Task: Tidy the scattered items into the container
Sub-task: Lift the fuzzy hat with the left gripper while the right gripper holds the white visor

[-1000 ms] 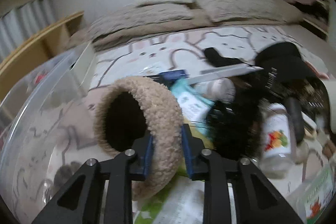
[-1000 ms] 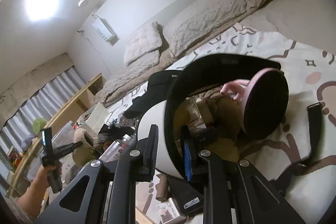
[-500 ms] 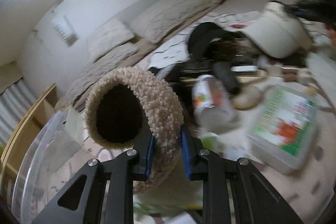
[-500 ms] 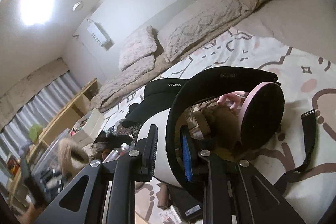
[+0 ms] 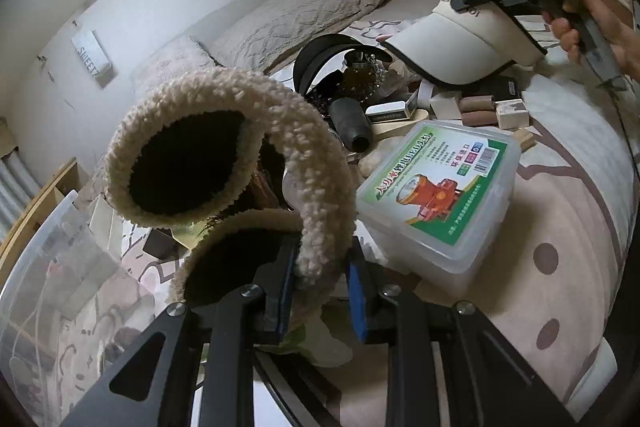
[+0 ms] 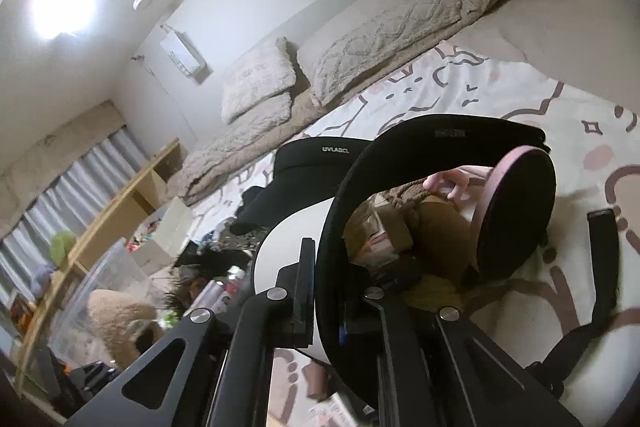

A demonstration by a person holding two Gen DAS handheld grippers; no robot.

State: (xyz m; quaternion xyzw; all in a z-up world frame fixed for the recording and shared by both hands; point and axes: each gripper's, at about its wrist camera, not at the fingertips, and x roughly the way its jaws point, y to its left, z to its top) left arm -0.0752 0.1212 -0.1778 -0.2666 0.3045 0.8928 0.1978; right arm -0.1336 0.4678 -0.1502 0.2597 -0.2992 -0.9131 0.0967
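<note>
My left gripper (image 5: pixel 320 291) is shut on a fluffy beige fleece hat (image 5: pixel 304 163), held up over the bed; the hat also shows small in the right wrist view (image 6: pixel 116 311). My right gripper (image 6: pixel 324 291) is shut on the brim of a white sun visor with a black underside (image 6: pixel 288 251), lifted above the bedspread; it also shows in the left wrist view (image 5: pixel 460 43). The clear plastic storage bin (image 5: pixel 48 267) stands at the far left, and shows in the right wrist view (image 6: pixel 100 279).
On the patterned bedspread lie a plastic box with a green label (image 5: pixel 436 195), a black visor (image 6: pixel 316 163), a black cylinder (image 5: pixel 352 119), small boxes and rolls (image 5: pixel 480 107), and a pink-rimmed round mirror (image 6: pixel 516 215). Pillows (image 6: pixel 360 23) lie behind; a wooden shelf (image 6: pixel 132 195) stands left.
My left gripper has swung right and tilted with the fleece hat, which now folds over. My right gripper has lifted the white visor slightly, still clamped on it.
</note>
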